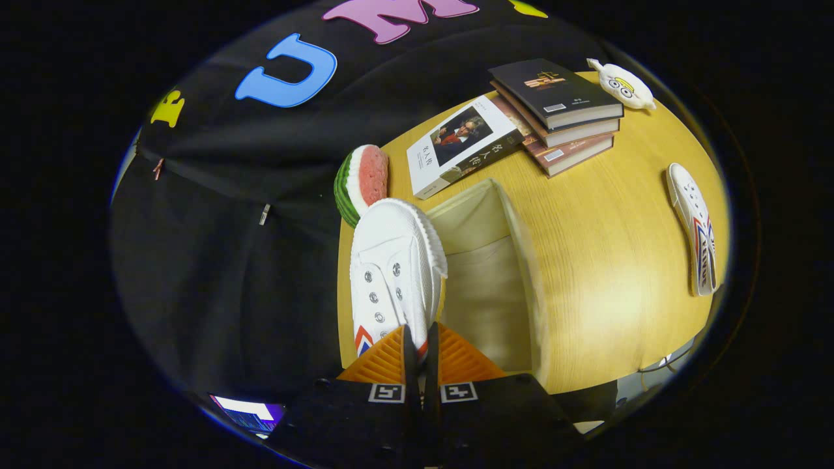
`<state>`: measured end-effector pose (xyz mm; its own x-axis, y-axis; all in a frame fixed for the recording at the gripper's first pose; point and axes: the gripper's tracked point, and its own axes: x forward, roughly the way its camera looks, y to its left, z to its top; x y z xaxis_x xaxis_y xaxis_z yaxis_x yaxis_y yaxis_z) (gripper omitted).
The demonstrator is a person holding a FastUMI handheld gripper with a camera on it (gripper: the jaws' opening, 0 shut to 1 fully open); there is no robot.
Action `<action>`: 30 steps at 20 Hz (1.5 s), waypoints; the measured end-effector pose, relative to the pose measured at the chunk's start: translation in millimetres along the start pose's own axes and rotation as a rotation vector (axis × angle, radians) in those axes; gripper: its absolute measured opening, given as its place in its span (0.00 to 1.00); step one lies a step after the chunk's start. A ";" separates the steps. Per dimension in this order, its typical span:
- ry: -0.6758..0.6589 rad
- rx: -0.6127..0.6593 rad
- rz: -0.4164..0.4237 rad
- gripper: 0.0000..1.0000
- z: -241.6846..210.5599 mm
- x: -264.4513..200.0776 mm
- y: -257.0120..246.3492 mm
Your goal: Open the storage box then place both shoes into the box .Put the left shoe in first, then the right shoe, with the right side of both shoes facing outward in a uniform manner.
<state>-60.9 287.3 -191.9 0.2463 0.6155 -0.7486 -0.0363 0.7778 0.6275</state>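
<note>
A white canvas shoe (394, 273) with metal eyelets is held by its heel end in the gripper (420, 342), whose two fingers are closed together on a thin edge of the shoe so that only a narrow slit remains between them. The shoe is extended ahead of the fingers toward twelve o'clock, its ribbed toe pointing away. Just beside it, at about three o'clock from the shoe, an open beige fabric storage box (488, 273) is seen on the yellow wooden table (606, 260), its interior bare. A second white shoe (694, 228) with red and blue side stripes is laid on the table well apart, at three o'clock from the box. Beyond the held shoe's toe, at eleven o'clock, a watermelon-slice toy (361, 182) is placed at the table's edge. At one o'clock from the box, a white-covered book (462, 144) is leaned against a stack of three books (557, 114), and a small white cartoon figure (622, 85) is set past the stack.
</note>
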 end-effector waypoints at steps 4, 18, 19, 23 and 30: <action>0.025 -0.003 -0.040 0.05 -5.1 21.9 -1.5; 0.024 -0.063 0.050 0.99 6.9 15.4 21.9; 0.006 -0.105 0.043 0.99 11.0 4.1 15.6; -0.106 -0.213 -0.009 0.99 49.8 -54.0 -32.1; -0.213 -0.208 -0.165 0.99 102.3 -136.2 -161.0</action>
<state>10.5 65.3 -169.1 0.4611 0.4558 -0.7613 -0.1702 0.8875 0.4283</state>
